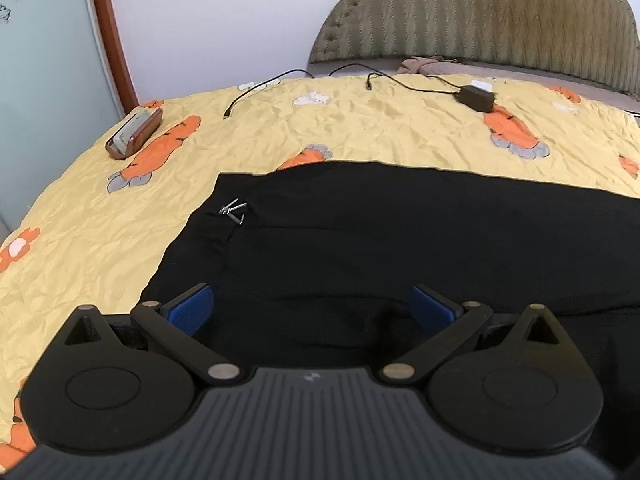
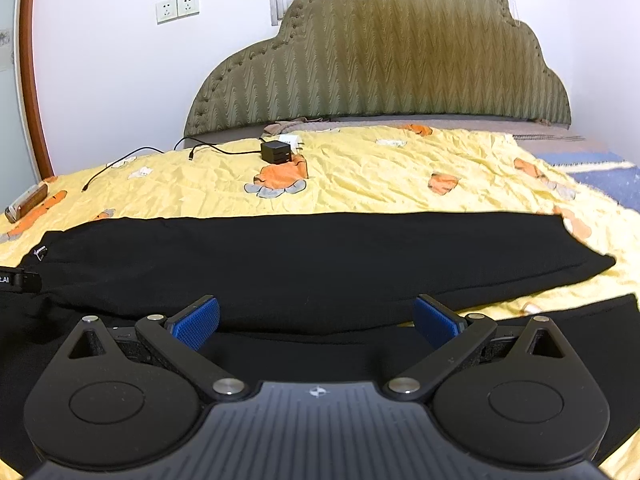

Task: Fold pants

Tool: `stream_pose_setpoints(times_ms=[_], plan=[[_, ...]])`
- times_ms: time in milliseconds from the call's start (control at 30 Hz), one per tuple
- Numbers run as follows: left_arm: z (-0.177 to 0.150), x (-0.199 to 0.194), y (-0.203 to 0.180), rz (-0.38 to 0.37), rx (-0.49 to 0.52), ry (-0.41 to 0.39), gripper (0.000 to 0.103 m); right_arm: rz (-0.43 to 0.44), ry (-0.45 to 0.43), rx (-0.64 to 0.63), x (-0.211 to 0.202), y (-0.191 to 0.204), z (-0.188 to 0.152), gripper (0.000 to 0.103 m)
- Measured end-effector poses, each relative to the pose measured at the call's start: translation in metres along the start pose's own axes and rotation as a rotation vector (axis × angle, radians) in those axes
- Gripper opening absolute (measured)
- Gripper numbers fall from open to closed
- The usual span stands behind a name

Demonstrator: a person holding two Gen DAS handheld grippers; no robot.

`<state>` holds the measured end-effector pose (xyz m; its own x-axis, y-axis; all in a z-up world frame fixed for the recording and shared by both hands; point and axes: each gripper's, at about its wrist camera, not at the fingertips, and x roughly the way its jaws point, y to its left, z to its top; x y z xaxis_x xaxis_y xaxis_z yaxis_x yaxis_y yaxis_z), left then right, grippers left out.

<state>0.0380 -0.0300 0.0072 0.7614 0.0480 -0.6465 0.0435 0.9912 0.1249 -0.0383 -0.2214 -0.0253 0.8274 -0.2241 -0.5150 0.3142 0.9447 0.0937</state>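
Black pants [image 1: 400, 232] lie flat on the yellow bedspread [image 1: 320, 132], waist end at the left, with metal-tipped drawstrings [image 1: 234, 210] on top. My left gripper [image 1: 312, 304] is open and empty, low over the near edge of the waist area. In the right wrist view the pants [image 2: 320, 260] stretch left to right; the far leg ends at the right [image 2: 592, 260], and a second leg [image 2: 600, 316] lies nearer. My right gripper [image 2: 316, 320] is open and empty, just above the near leg.
On the bedspread [image 2: 400, 168] a black charger [image 2: 276, 152] with cables [image 1: 412, 84] lies toward the green headboard [image 2: 380, 60]. A brown case [image 1: 134, 134] sits at the far left. Part of the left gripper [image 2: 18, 278] shows at the right view's left edge.
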Motion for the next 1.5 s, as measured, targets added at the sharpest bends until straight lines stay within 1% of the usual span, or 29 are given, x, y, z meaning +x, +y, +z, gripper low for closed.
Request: stream_pose_setpoints(times_ms=[67, 133, 267, 300, 333, 367, 433, 500, 567, 600, 633, 667, 700, 733, 767, 800, 867, 900, 933, 1000, 1033, 1067, 1100, 1167, 1200, 1267, 1333, 1400, 1500], plan=[[0.006, -0.014, -0.003, -0.011, -0.005, -0.036, 0.103, -0.007, -0.024, -0.013, -0.012, -0.002, 0.006, 0.103], [0.011, -0.032, -0.009, -0.047, -0.008, -0.061, 0.103, -0.033, -0.059, -0.046, -0.027, -0.003, 0.012, 0.103], [0.012, -0.077, -0.027, -0.16, -0.019, -0.112, 0.103, -0.172, -0.177, -0.242, -0.068, 0.01, 0.017, 0.103], [0.009, -0.088, -0.035, -0.188, -0.006, -0.119, 0.103, -0.208, -0.201, -0.306, -0.078, 0.015, 0.013, 0.103], [0.005, -0.099, -0.045, -0.201, 0.034, -0.14, 0.103, -0.234, -0.205, -0.34, -0.084, 0.018, 0.01, 0.103], [-0.001, -0.111, -0.058, -0.193, 0.098, -0.18, 0.103, -0.266, -0.201, -0.355, -0.09, 0.018, 0.005, 0.103], [-0.012, -0.133, -0.079, -0.169, 0.201, -0.255, 0.103, -0.281, -0.182, -0.294, -0.1, 0.004, -0.004, 0.103], [-0.02, -0.152, -0.089, -0.203, 0.247, -0.28, 0.103, -0.334, -0.151, -0.213, -0.106, -0.018, -0.013, 0.103], [-0.028, -0.172, -0.088, -0.247, 0.237, -0.31, 0.103, -0.401, -0.147, -0.178, -0.116, -0.035, -0.021, 0.103], [-0.031, -0.181, -0.086, -0.273, 0.222, -0.321, 0.103, -0.415, -0.163, -0.18, -0.125, -0.04, -0.025, 0.103], [-0.033, -0.186, -0.084, -0.303, 0.196, -0.315, 0.103, -0.43, -0.183, -0.191, -0.133, -0.041, -0.028, 0.103], [-0.036, -0.187, -0.08, -0.344, 0.16, -0.287, 0.103, -0.456, -0.201, -0.219, -0.139, -0.039, -0.032, 0.103], [-0.041, -0.187, -0.076, -0.394, 0.118, -0.247, 0.103, -0.458, -0.219, -0.24, -0.145, -0.037, -0.036, 0.103], [-0.046, -0.188, -0.074, -0.412, 0.111, -0.236, 0.103, -0.439, -0.233, -0.232, -0.151, -0.037, -0.041, 0.103], [-0.055, -0.189, -0.075, -0.404, 0.136, -0.248, 0.103, -0.423, -0.242, -0.202, -0.156, -0.039, -0.049, 0.103], [-0.067, -0.191, -0.08, -0.37, 0.187, -0.274, 0.103, -0.41, -0.236, -0.164, -0.159, -0.043, -0.056, 0.103], [-0.082, -0.192, -0.088, -0.295, 0.282, -0.289, 0.103, -0.368, -0.19, -0.045, -0.157, -0.063, -0.072, 0.103], [-0.088, -0.192, -0.088, -0.275, 0.315, -0.295, 0.103, -0.375, -0.155, 0.02, -0.155, -0.076, -0.08, 0.103], [-0.092, -0.194, -0.085, -0.263, 0.325, -0.307, 0.103, -0.396, -0.135, 0.075, -0.162, -0.091, -0.088, 0.103], [-0.092, -0.201, -0.079, -0.25, 0.32, -0.347, 0.103, -0.451, -0.152, 0.154, -0.174, -0.115, -0.097, 0.103], [-0.088, -0.205, -0.074, -0.248, 0.308, -0.361, 0.103, -0.488, -0.165, 0.16, -0.183, -0.123, -0.101, 0.103], [-0.082, -0.208, -0.072, -0.243, 0.301, -0.374, 0.103, -0.493, -0.17, 0.174, -0.188, -0.131, -0.101, 0.103], [-0.077, -0.215, -0.07, -0.241, 0.303, -0.407, 0.103, -0.475, -0.18, 0.212, -0.196, -0.14, -0.1, 0.103], [-0.068, -0.23, -0.069, -0.232, 0.315, -0.495, 0.103, -0.407, -0.2, 0.352, -0.208, -0.162, -0.095, 0.103], [-0.064, -0.237, -0.069, -0.237, 0.322, -0.518, 0.103, -0.39, -0.191, 0.389, -0.21, -0.171, -0.09, 0.103], [-0.051, -0.246, -0.071, -0.268, 0.335, -0.527, 0.103, -0.426, -0.187, 0.369, -0.213, -0.176, -0.081, 0.103], [-0.042, -0.255, -0.069, -0.264, 0.353, -0.566, 0.103, -0.459, -0.203, 0.309, -0.219, -0.174, -0.07, 0.103], [-0.031, -0.264, -0.062, -0.249, 0.364, -0.6, 0.103, -0.455, -0.236, 0.283, -0.231, -0.175, -0.052, 0.103], [-0.009, -0.272, -0.042, -0.304, 0.308, -0.588, 0.103, -0.491, -0.306, 0.211, -0.245, -0.171, -0.015, 0.103]])
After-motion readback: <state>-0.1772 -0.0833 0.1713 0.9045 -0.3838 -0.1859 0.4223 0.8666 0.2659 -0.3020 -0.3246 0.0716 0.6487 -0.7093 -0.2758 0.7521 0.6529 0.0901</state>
